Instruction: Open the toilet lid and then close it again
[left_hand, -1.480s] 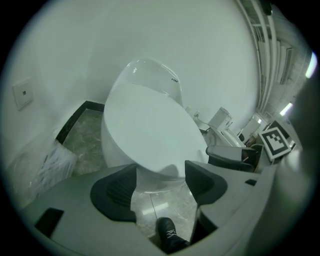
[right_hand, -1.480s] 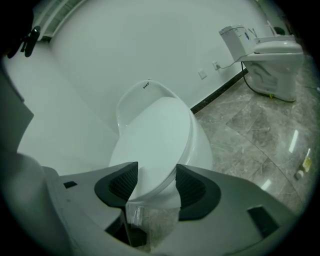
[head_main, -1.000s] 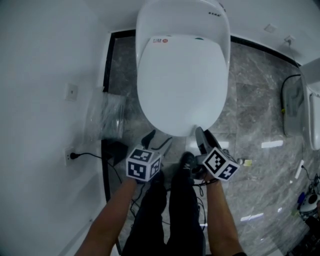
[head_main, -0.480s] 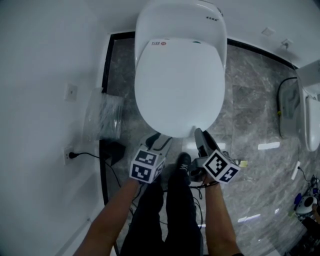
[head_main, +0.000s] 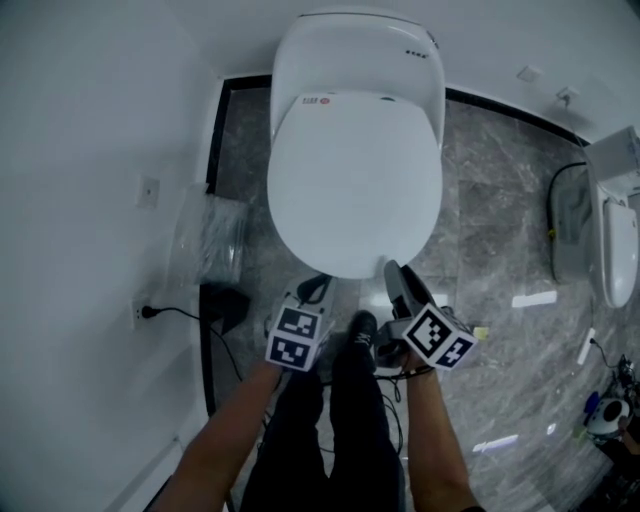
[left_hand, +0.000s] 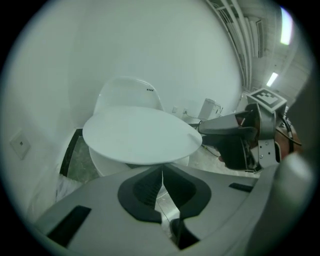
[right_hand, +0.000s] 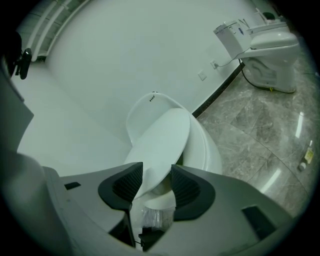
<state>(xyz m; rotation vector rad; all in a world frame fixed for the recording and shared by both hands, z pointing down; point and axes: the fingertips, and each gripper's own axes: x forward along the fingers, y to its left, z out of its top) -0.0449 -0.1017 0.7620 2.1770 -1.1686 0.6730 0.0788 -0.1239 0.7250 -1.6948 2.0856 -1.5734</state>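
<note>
Pinching the front rim of the white oval plastic toilet lid (head_main: 355, 180) in the right gripper (head_main: 393, 273), jaws just closed onto it; barely raised off the white bowl (right_hand: 207, 150) at the wall edge of the grey marble floor (head_main: 490, 230). Left gripper (head_main: 315, 289) clenched empty beneath. Might slip off glossy plastic and slam.

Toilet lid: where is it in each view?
Head view: toilet lid, white oval, upper centre.
Left gripper view: lid at centre, above the shut jaws.
Right gripper view: lid lower centre, front edge between the jaws.
Shared landmark: rear housing with dark dots, behind the lid.
</note>
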